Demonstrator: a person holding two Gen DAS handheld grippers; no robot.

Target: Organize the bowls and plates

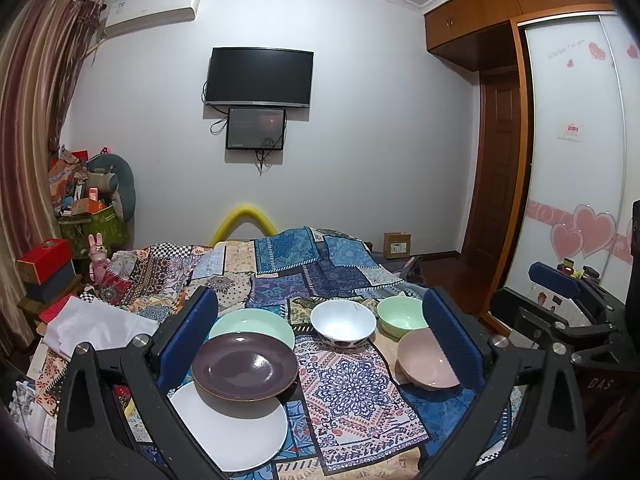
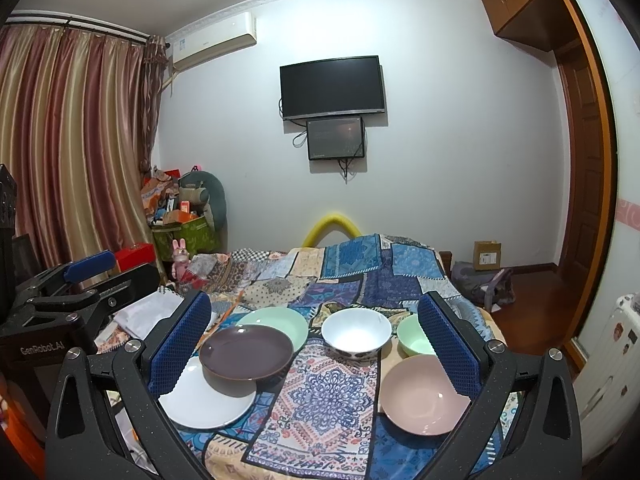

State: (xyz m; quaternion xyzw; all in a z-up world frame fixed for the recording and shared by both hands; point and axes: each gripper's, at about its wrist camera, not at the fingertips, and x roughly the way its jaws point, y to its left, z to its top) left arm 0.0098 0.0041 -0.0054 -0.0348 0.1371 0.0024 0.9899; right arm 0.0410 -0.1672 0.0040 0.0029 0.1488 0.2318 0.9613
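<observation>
A: What's laid out on the bed (image 1: 280, 264)?

B: A patchwork cloth (image 1: 352, 392) covers it, and the dishes sit on that. On the left side there are three plates: a white plate (image 1: 236, 436) nearest, a brown plate (image 1: 245, 366) overlapping its far edge, and a green plate (image 1: 256, 326) behind, partly hidden by the brown one.

A: And the bowls?

B: To the right. A white bowl (image 1: 343, 322) with a dark pattern low on its outside stands in the middle, a green bowl (image 1: 400, 315) just beside it on the right, and a pink bowl (image 1: 426, 360) nearer than both. In the right wrist view the same spread shows: white plate (image 2: 206, 400), brown plate (image 2: 246, 354), green plate (image 2: 276, 326), white bowl (image 2: 356, 332), green bowl (image 2: 414, 336), pink bowl (image 2: 424, 394).

A: How do the tongs stand?

B: The left tongs (image 1: 320, 336) are spread wide with nothing between them; their blue pads frame the plates on one side and the pink bowl on the other. The right tongs (image 2: 316, 346) are likewise wide apart and hold nothing. Both hover above the near end of the bed, touching no dish.

A: Can each see the other?

B: Yes. The right tongs (image 1: 556, 280) show at the right edge of the left view, and the left tongs (image 2: 88, 266) at the left edge of the right view.

A: Anything on the wall?

B: A dark TV (image 1: 258, 76) with a small screen (image 1: 256, 128) below it.
</observation>
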